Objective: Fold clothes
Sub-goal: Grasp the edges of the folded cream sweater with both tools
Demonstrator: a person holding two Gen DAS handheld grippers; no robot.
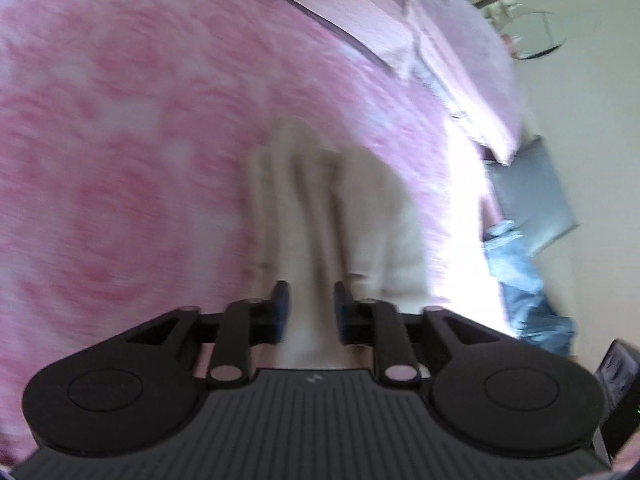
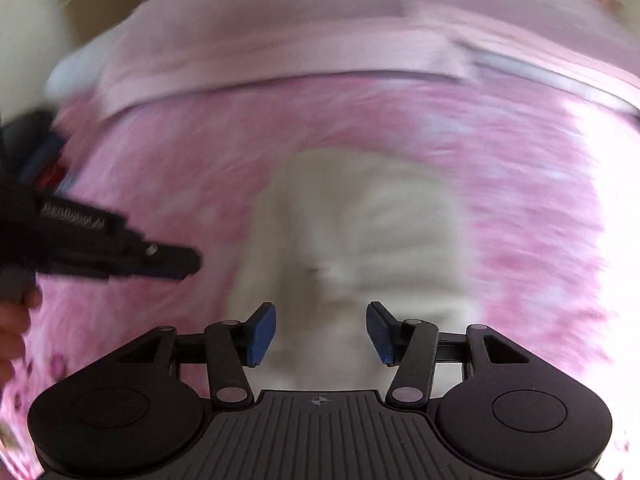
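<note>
A cream-white garment lies bunched on a pink flowered bedspread. Both views are blurred by motion. My left gripper has its jaws a narrow way apart with the garment's cloth running between them; I cannot tell whether they pinch it. My right gripper is open and empty just above the near edge of the garment. The left gripper's body shows at the left of the right wrist view, beside the garment.
A lighter pink pillow or cover lies across the far end of the bed. Beside the bed in the left wrist view are blue denim clothes, a grey panel and a dark object.
</note>
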